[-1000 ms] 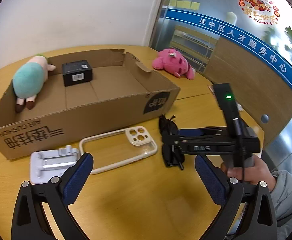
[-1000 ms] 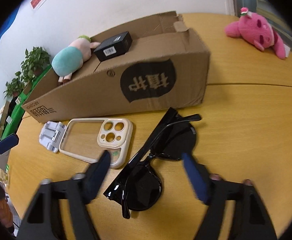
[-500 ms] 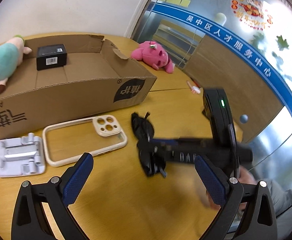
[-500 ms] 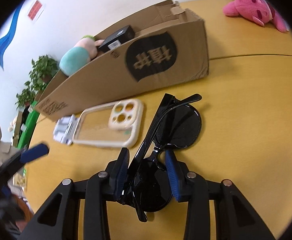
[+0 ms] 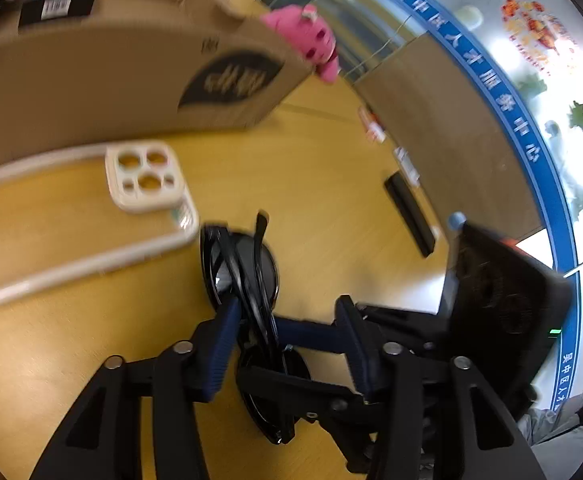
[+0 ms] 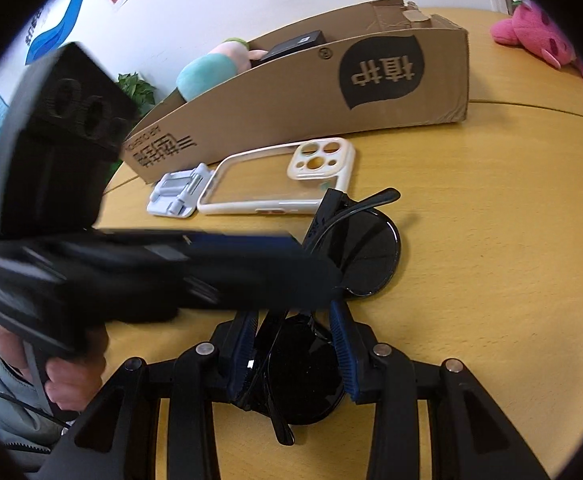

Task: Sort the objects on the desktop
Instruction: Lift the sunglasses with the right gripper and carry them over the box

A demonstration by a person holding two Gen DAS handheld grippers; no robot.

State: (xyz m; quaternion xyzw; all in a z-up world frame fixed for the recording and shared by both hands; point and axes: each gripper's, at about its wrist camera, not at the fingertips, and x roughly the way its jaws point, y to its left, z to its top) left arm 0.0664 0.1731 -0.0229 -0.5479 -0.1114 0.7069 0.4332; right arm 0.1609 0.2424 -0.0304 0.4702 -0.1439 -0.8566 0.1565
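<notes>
Both grippers converge on the folded sunglasses [image 6: 355, 256], which lie on the wooden table [image 6: 491, 280] just in front of the cardboard box [image 6: 291, 100] and touching the corner of the phone case [image 6: 283, 176]. The step I judge to be in hand is the pick-up of the sunglasses for sorting.

Right gripper [image 6: 295, 356]: I have its blue pads set on either side of the nearer lens, and they appear pressed against the frame, so I read this as a clench on the sunglasses.

Left gripper [image 5: 287, 340]: its jaws are closing. From its own camera, the left pad [image 5: 221, 332] lies against the folded arms near the bridge, while the other pad stands clear, with the right gripper's blue finger crossing the gap. It does not yet grip anything. Seen from the right wrist camera, the left gripper reaches in from the left, and the person's hand [image 6: 75, 380] is on its handle.

Inside the box: a teal soft toy [image 6: 207, 70] and a small black box [image 6: 295, 46]. A pink soft toy [image 6: 539, 40] and a white phone stand [image 6: 175, 192] remain on the table.

Next move, in my judgement: a lift over the box wall calls for one firm hold. I would keep the left fingers clear of the right ones, because the two tools crowd the same thin frame.
</notes>
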